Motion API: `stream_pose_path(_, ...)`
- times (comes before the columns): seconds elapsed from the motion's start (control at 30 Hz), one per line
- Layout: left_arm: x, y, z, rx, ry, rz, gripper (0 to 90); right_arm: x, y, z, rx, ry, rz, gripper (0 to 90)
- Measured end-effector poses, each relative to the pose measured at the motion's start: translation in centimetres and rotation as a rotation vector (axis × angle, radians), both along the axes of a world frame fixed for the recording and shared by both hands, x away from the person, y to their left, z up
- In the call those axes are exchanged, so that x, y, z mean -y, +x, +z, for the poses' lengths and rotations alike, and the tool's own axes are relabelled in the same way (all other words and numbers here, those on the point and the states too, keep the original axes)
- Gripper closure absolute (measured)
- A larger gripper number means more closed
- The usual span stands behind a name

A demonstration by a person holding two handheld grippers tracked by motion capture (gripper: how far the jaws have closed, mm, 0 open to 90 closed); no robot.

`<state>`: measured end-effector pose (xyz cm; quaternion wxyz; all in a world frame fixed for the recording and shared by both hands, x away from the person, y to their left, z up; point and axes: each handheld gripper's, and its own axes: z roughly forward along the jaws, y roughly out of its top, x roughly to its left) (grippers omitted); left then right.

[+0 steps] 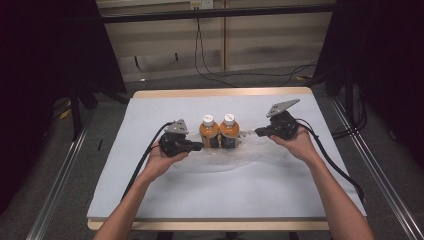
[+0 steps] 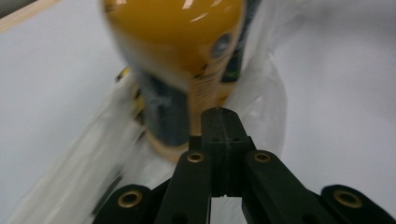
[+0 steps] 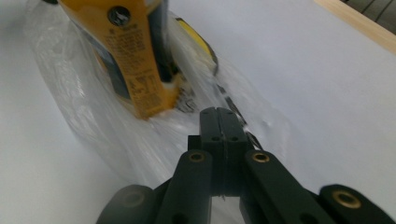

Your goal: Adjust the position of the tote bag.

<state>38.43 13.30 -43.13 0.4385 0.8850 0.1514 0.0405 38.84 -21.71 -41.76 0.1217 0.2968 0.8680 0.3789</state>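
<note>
Dark curtains close off both sides of the room, and the desk (image 1: 150,200) in front of you carries a pale sheet with two orange bottles (image 1: 220,132) standing upright side by side near its middle, white caps up. They sit in a clear plastic bag (image 1: 225,157) that lies crumpled and spread flat around their bases, trailing toward you.

Your left hand-held gripper (image 1: 199,146) points in from the left, its tip right at the base of the left bottle; your right hand-held gripper (image 1: 257,132) comes in from the right, near the other bottle. Both are clenched — in each gripper view the two jaws meet face to face. In the left gripper view the tip (image 2: 222,122) sits against the film close under the bottle; in the right gripper view the tip (image 3: 219,122) lies over the film beside a dark strip that looks like the bag's edge. Whether either one has film pinched between its jaws, I cannot tell.

You look to be working the bag around the bottles, at the stage of taking hold of its mouth on both sides. Next, you need a sure grip on the film at each side, then an even lift — pull unevenly and a bottle may tip.
</note>
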Motion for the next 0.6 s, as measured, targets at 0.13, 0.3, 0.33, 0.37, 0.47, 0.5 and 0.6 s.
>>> stream_pose_path(0.13, 1.8, -0.8, 0.4, 0.009, -0.011, -0.035, 90.0, -1.6, 0.4, -0.1, -0.001, 0.008, 0.026, 90.0)
stream_pose_path(0.3, 3.9, -0.7, 0.4, 0.009, -0.034, -0.016, 90.0, -2.9, 1.2, 0.3, -0.014, 0.004, 0.032, 90.0)
stream_pose_path(0.33, 4.3, -0.6, 0.2, -0.001, -0.04, -0.021, 90.0, -3.1, 1.3, 0.4, -0.016, 0.007, 0.034, 90.0)
stream_pose_path(0.37, 4.7, -0.6, 0.1, 0.004, -0.027, -0.025, 90.0, -3.2, 1.5, 0.4, -0.022, 0.009, 0.035, 90.0)
stream_pose_path(0.47, 5.3, -0.8, -0.2, 0.005, -0.008, -0.023, 90.0, -3.6, 2.0, 0.2, -0.035, 0.005, 0.038, 90.0)
stream_pose_path(0.5, 5.4, -0.8, -0.3, 0.009, 0.003, -0.015, 90.0, -3.7, 2.1, 0.0, -0.041, -0.003, 0.035, 90.0)
stream_pose_path(0.6, 5.5, -0.6, -0.5, 0.013, 0.032, -0.016, 90.0, -4.0, 2.4, -0.8, -0.045, -0.008, 0.05, 90.0)
